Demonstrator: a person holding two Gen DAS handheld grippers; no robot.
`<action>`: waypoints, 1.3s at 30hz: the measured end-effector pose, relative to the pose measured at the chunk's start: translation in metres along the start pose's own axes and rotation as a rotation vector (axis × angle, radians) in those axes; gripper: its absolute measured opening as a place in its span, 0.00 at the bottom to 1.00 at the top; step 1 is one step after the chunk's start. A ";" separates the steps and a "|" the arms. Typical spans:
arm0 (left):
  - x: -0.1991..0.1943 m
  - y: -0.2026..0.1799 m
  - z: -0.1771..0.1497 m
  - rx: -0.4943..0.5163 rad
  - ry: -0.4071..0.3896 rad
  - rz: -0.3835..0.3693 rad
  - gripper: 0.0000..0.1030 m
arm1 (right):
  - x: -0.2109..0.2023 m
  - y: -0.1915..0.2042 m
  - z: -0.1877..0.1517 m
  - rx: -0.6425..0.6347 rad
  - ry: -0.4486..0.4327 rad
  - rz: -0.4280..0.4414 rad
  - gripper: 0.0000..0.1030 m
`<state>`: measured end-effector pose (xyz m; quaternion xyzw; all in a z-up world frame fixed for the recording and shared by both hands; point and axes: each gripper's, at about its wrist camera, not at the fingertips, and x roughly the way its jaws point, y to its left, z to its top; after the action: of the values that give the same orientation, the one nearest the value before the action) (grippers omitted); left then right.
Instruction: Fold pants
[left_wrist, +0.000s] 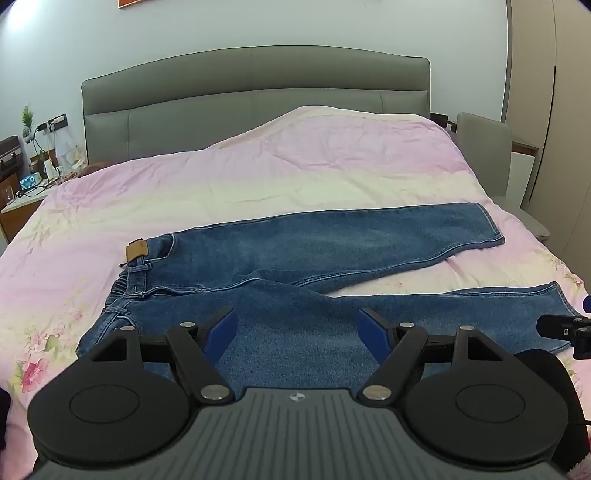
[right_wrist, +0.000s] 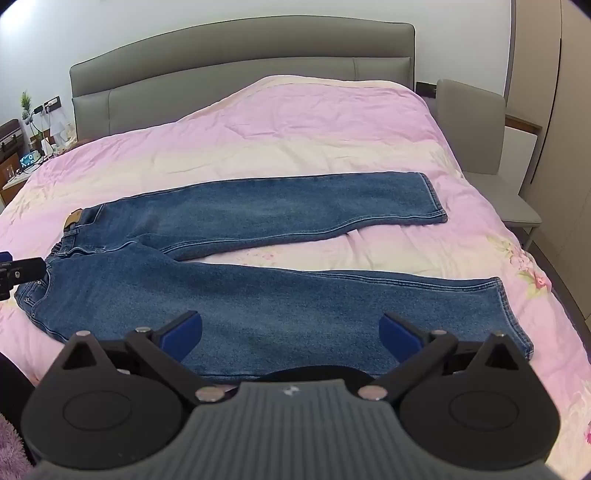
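A pair of blue jeans (left_wrist: 295, 254) lies spread flat on the pink bed cover, waistband to the left, both legs running right in a V. They also show in the right wrist view (right_wrist: 258, 291). My left gripper (left_wrist: 297, 325) is open and empty, hovering over the near leg close to the hip. My right gripper (right_wrist: 290, 328) is open and empty, hovering over the near leg around its middle. The right gripper's tip shows at the far right of the left wrist view (left_wrist: 565, 328). The left gripper's tip shows at the left edge of the right wrist view (right_wrist: 18, 273).
The bed has a grey headboard (left_wrist: 255, 99) and a pink floral cover (right_wrist: 295, 140). A cluttered nightstand (left_wrist: 26, 184) stands at the left. A grey chair (right_wrist: 480, 147) and a wardrobe (right_wrist: 554, 110) stand at the right.
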<state>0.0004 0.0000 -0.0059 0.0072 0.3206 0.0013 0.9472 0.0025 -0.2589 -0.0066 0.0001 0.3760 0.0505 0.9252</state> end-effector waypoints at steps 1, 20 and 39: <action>0.000 0.000 0.000 0.002 0.001 0.001 0.84 | 0.000 0.000 0.000 0.001 0.001 -0.001 0.95; 0.001 -0.003 -0.001 0.016 0.012 0.003 0.84 | -0.006 -0.003 0.000 0.003 0.000 -0.002 0.95; 0.003 -0.006 -0.001 0.025 0.014 0.007 0.84 | -0.006 -0.004 0.000 0.011 -0.005 -0.010 0.95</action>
<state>0.0024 -0.0058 -0.0083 0.0202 0.3271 0.0008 0.9448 -0.0010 -0.2634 -0.0027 0.0036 0.3739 0.0439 0.9264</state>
